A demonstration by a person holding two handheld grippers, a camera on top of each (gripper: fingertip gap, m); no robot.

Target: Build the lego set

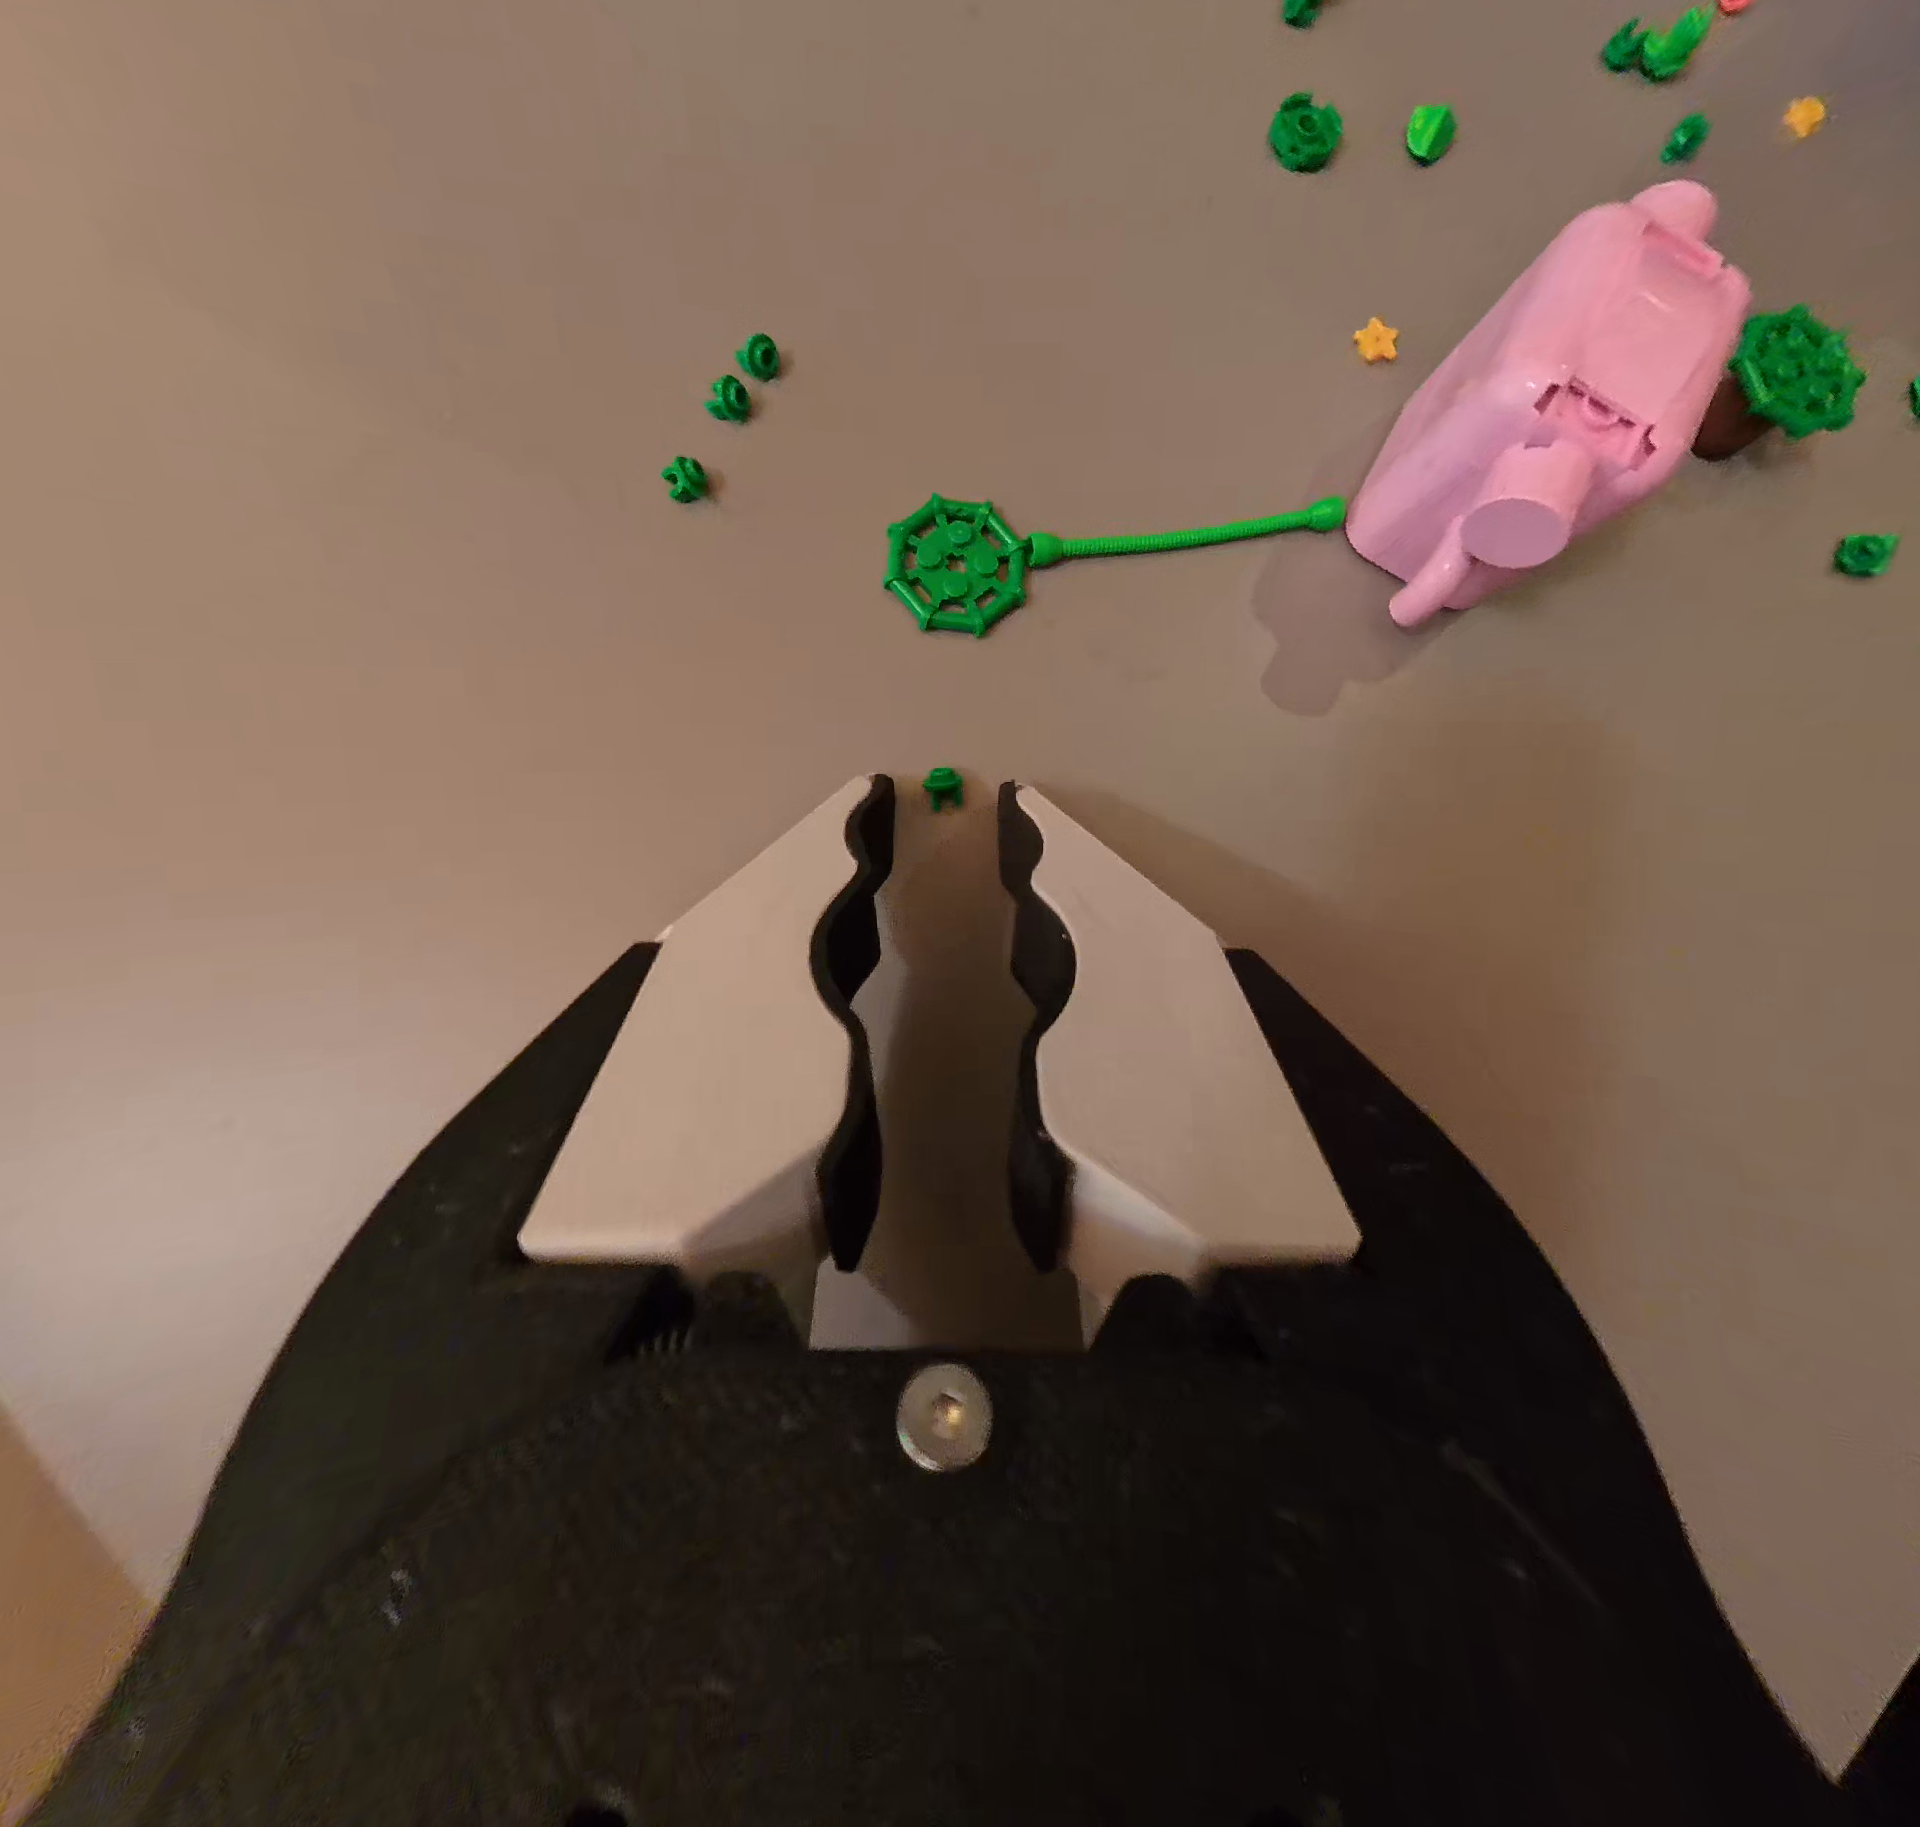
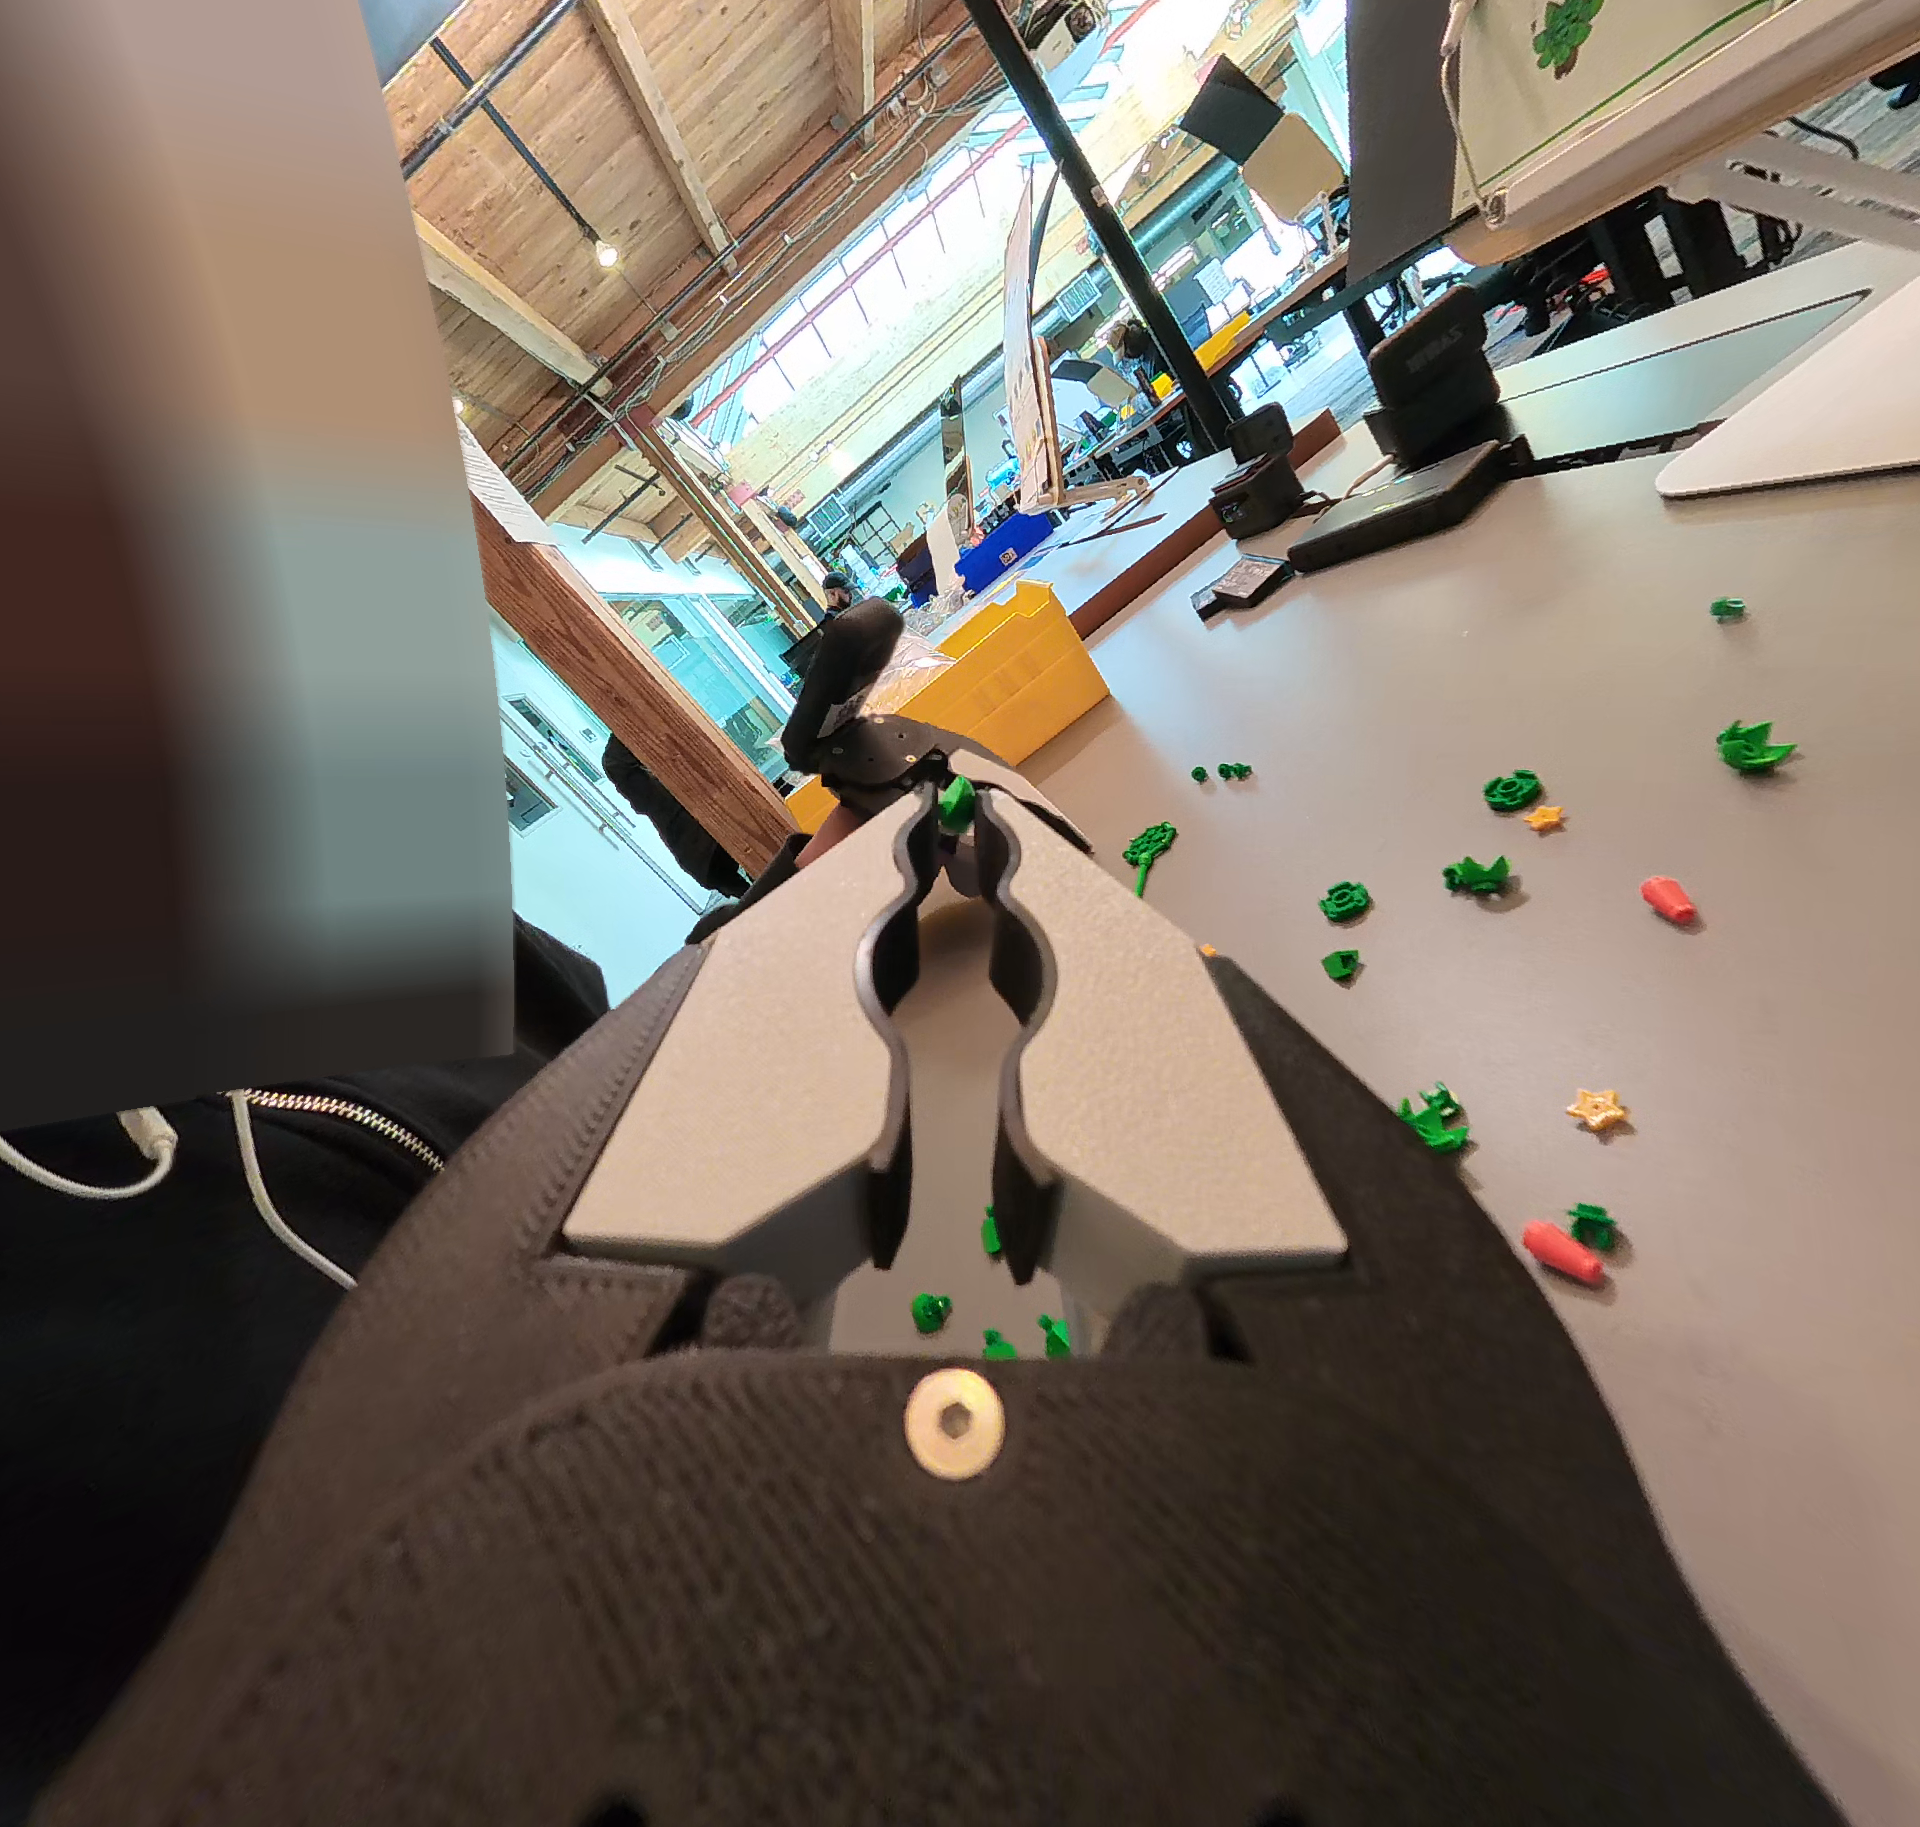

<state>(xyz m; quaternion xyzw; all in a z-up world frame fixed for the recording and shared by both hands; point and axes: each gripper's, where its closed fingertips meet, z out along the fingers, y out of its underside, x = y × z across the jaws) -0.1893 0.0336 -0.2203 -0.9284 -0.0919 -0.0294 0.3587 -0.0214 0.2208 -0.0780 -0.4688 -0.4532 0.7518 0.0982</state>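
Note:
In the left wrist view my left gripper (image 1: 943,813) is open with a narrow gap, low over the grey table (image 1: 416,427). A tiny green stud piece (image 1: 941,783) lies on the table just ahead of the fingertips. Beyond it lies a green web-shaped wheel on a long stem (image 1: 956,564), whose far end reaches a pink watering can (image 1: 1538,406) lying on its side. In the right wrist view my right gripper (image 2: 951,813) is raised and shut on a small green leaf piece (image 2: 958,798). The left gripper (image 2: 883,738) shows just beyond it.
Loose green pieces (image 1: 1304,130), yellow stars (image 1: 1375,338) and a green round bush on a brown base (image 1: 1797,375) lie scattered at the right. In the right wrist view there are red cones (image 2: 1668,899), a yellow bin (image 2: 1008,676), a monitor foot (image 2: 1808,427) and black devices (image 2: 1434,395). My hands' fingertips stand some 30 cm from each other.

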